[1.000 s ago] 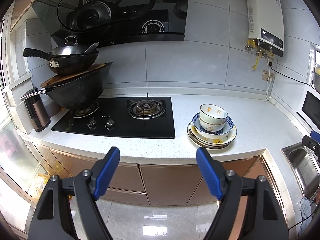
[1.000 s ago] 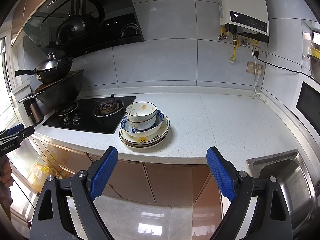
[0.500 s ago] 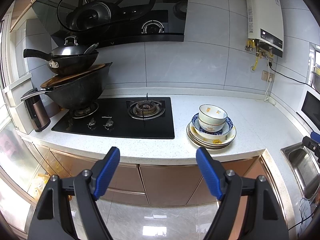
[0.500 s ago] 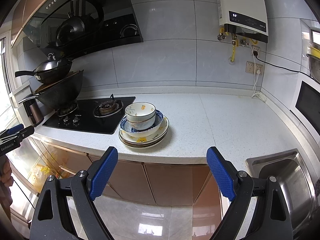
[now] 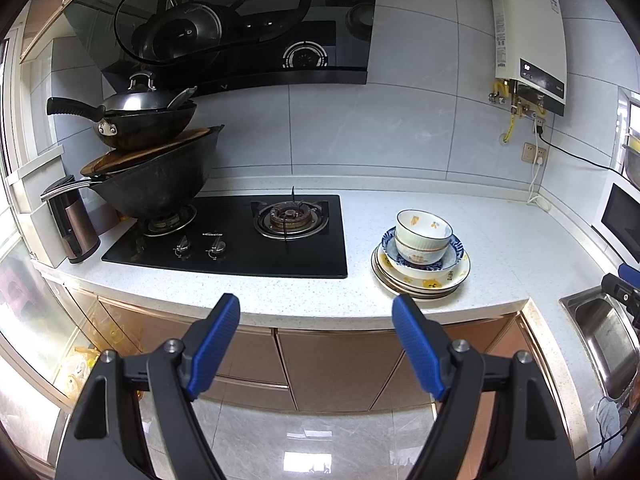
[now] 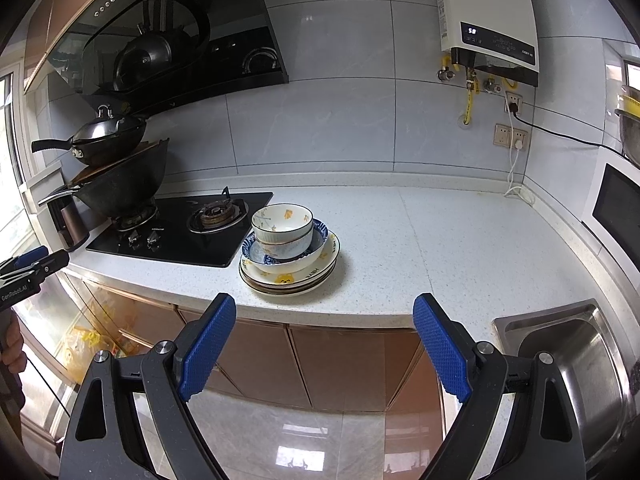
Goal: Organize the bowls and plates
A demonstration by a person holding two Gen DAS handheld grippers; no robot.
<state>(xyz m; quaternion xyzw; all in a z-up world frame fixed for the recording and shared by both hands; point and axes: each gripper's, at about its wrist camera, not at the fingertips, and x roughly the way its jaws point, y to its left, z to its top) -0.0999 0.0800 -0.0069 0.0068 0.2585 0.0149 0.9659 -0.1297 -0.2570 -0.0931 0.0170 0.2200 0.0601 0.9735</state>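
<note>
So, near to far:

left tool: fingers spread wide, nothing between them; held off the desk front, over the floor, aimed at the hob side. Empty and clear of the crockery, so no load on it.

right tool: also spread wide and empty; held off the desk edge, facing the stack almost head-on. Likely the better-placed one for any reach to it.

desk: white speckled top; broad bare area right of the stack, sink at its right end.

stack: near the front edge, just right of the hob. Plates at the bottom, blue-rimmed bowl nested in them, small white bowls on top. Widest at base, smallest on top, hence stable.

status: one tidy pile fits either dishes gathered and done, or a pile waiting to be sorted apart. Can't settle which.

woks: stacked on the left burner, far left, well apart from the crockery.

wall: water heater above the right side, cable running down to the socket.
</note>
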